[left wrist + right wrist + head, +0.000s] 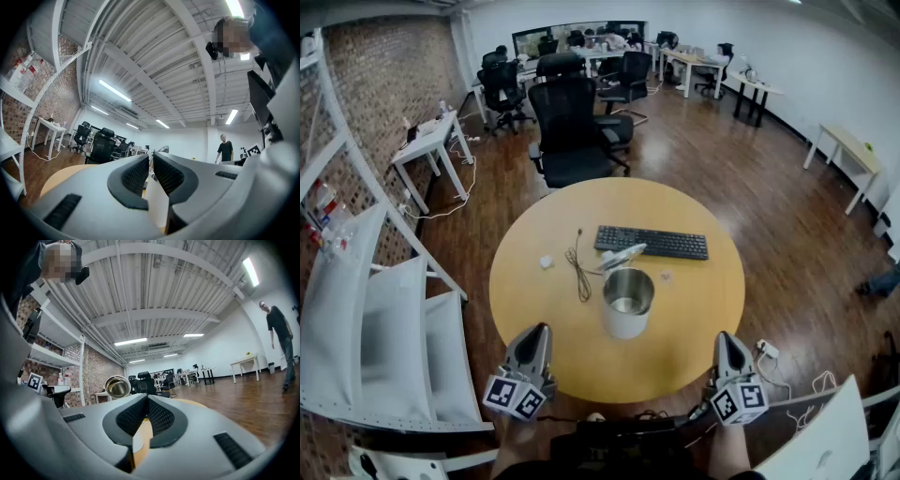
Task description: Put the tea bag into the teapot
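Note:
The teapot (627, 302), a steel pot with an open top and a silvery spout or lid piece at its far rim, stands in the middle of the round wooden table (694, 328). A small white thing (547, 262), perhaps the tea bag, lies to the pot's far left. My left gripper (538, 330) hovers over the table's near left edge, jaws together with nothing between them (151, 157). My right gripper (727, 337) is at the near right edge, also shut and empty (146, 397). From the right gripper view the teapot (117, 386) shows just above the left jaw.
A black keyboard (652, 242) lies behind the pot and a dark cable (579, 270) runs to its left. A small pale scrap (666, 277) sits right of the pot. White shelving (366, 319) stands left of the table, and office chairs (572, 131) beyond it.

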The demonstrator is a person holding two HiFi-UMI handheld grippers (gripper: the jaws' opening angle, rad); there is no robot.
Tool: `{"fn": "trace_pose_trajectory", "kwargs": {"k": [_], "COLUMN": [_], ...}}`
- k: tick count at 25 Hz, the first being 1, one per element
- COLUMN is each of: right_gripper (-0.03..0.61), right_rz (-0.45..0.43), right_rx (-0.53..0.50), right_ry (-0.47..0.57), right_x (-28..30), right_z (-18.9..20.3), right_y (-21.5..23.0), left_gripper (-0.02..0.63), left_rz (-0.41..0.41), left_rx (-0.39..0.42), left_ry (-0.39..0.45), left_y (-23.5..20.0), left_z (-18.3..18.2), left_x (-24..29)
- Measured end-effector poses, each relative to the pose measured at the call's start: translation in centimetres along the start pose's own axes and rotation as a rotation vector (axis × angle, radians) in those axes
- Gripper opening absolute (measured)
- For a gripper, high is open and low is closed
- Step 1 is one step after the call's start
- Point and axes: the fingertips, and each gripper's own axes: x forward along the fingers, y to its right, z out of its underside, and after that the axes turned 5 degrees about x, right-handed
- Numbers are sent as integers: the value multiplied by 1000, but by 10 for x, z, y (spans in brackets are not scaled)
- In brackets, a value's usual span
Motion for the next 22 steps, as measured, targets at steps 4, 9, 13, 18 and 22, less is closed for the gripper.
{"fn": "trace_pose_trajectory", "kwargs": {"k": [4,9,13,18,22], "right_gripper": [2,2,2,2,3], "right_rz": [-26,-13,-8,-25,-25], "right_rx": [16,-10,-34,-29,-73], "right_ry": [-25,-9,-25,-37,-67], "right_x": [19,40,55,77,99], "right_z": [19,9,10,6,10], "right_y": [-6,-28,-32,-16,4], "left_gripper": [26,26,26,26,26], "left_rz": [-16,-11,-17,-52,-45], "left_rx": [17,24,18,-4,5], "left_ry": [8,13,16,26,24], "left_y": [-22,-43,-50,-60,-56], "left_z": [-8,-10,-8,-5,-1], "left_x": [-5,-3,7,23,46]}}
